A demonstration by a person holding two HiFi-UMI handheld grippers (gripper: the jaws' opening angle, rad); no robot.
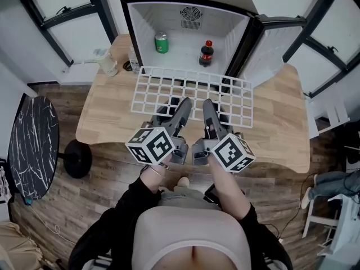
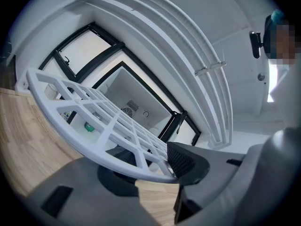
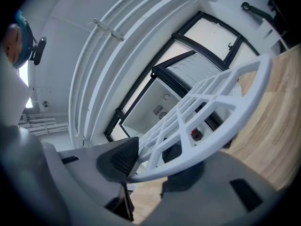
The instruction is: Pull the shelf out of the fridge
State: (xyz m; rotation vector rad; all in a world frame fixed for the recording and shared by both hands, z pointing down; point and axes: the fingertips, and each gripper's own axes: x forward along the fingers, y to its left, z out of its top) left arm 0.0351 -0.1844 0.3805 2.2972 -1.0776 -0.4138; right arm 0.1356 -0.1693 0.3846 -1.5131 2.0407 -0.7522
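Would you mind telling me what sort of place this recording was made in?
Probably a lab or office test room, not a home kitchen: a small fridge stands open on a wooden table, its white shelf is out over the tabletop, and black-framed windows stand on both sides.

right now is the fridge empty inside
No, a green can and a dark soda bottle stand on the floor of the open fridge.

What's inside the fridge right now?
A green can and a cola bottle stand on the fridge floor, with a vent on the back wall. The shelf hides the floor's front edge.
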